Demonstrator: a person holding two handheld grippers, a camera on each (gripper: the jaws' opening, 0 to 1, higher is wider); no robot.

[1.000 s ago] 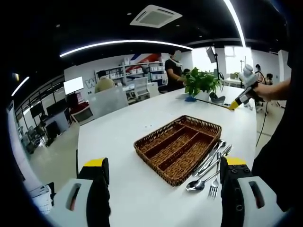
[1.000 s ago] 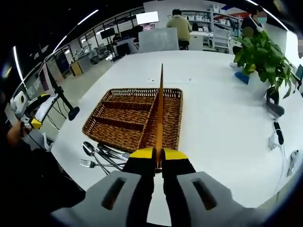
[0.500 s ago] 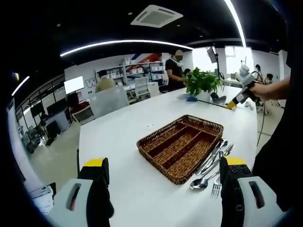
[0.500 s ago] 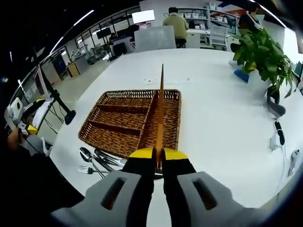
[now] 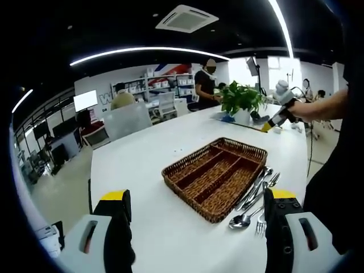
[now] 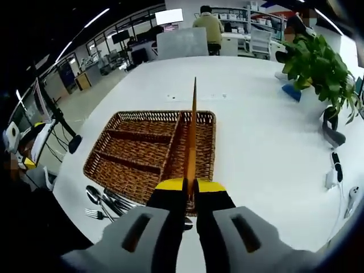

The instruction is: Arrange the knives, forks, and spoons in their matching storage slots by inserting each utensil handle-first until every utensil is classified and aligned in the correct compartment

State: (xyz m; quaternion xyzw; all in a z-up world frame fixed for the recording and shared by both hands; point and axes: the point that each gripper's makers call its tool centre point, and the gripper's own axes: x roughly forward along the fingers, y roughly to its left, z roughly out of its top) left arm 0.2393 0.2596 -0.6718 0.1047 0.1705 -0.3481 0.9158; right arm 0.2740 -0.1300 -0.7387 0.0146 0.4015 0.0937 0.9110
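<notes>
I see the wicker tray mid tabletop, w/ cutlery pile lying just beside its right edge. My left tongs gape wide, holding nothing. My right tongs are pinched together above the tray, nothing between.

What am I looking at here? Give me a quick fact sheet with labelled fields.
Setting: large white table in an open office
Main item: wicker cutlery tray with long compartments, nothing visible inside
Utensils: pile of spoons and forks lying on the table beside the tray, none sorted yet
Left gripper: open, held low near the table, holding nothing
Right gripper: shut, empty, held above the tray
Other items: potted plant near the far edge
People: some stand or sit in the background
</notes>
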